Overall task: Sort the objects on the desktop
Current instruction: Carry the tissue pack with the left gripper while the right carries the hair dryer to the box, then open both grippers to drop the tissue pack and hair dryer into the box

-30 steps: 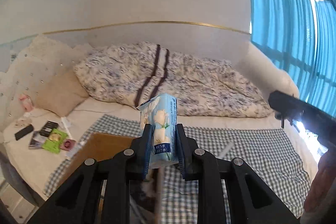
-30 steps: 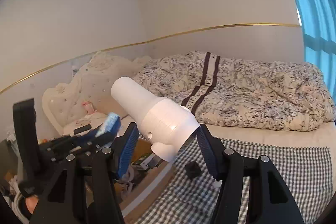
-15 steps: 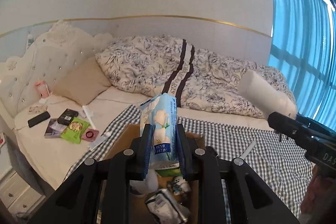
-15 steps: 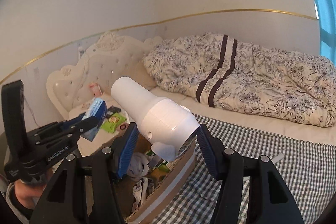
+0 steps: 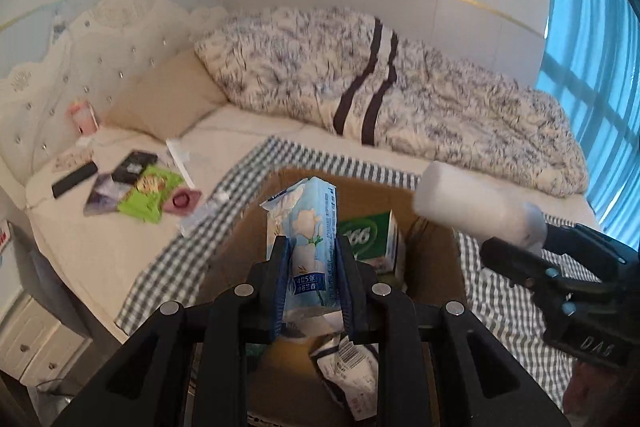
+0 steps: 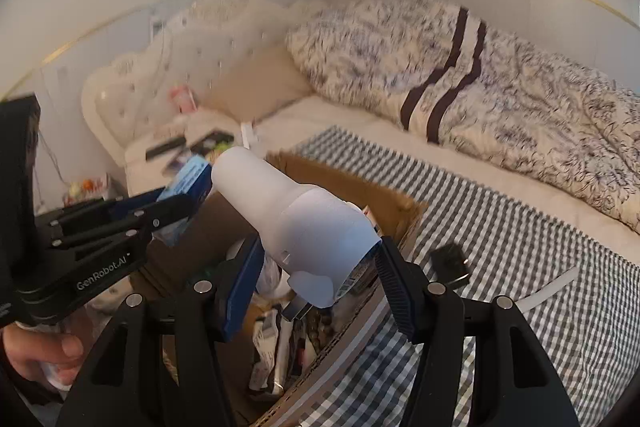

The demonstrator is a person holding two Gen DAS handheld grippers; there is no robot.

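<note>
My left gripper (image 5: pixel 311 247) is shut on a light blue tissue pack (image 5: pixel 308 227) with white flowers, held upright over an open cardboard box (image 5: pixel 372 187). In the right wrist view the same left gripper (image 6: pixel 188 195) shows at the left, still holding the tissue pack (image 6: pixel 188 177). My right gripper (image 6: pixel 318 259) is shut on a white hair dryer (image 6: pixel 296 215), nozzle pointing up and left, above the cardboard box (image 6: pixel 404 207). The left wrist view also catches the hair dryer (image 5: pixel 472 209) at the right, above the box's right edge. A green and white carton (image 5: pixel 368 239) and packets (image 5: pixel 352 363) lie inside.
The box rests on a grey checked cloth (image 6: pixel 500 227) over a bed. A patterned duvet (image 5: pixel 400 91) lies behind. Small items, a green packet (image 5: pixel 150 193) and a black remote (image 5: pixel 74 179), lie by the headboard at left. A black block (image 6: pixel 450 263) and a white stick (image 6: pixel 548 291) lie on the cloth. Blue curtains (image 5: pixel 592 87) hang at right.
Both grippers have tilted down and moved over the open box, whose inside has come into view. The tissue pack and the hair dryer stay gripped.
</note>
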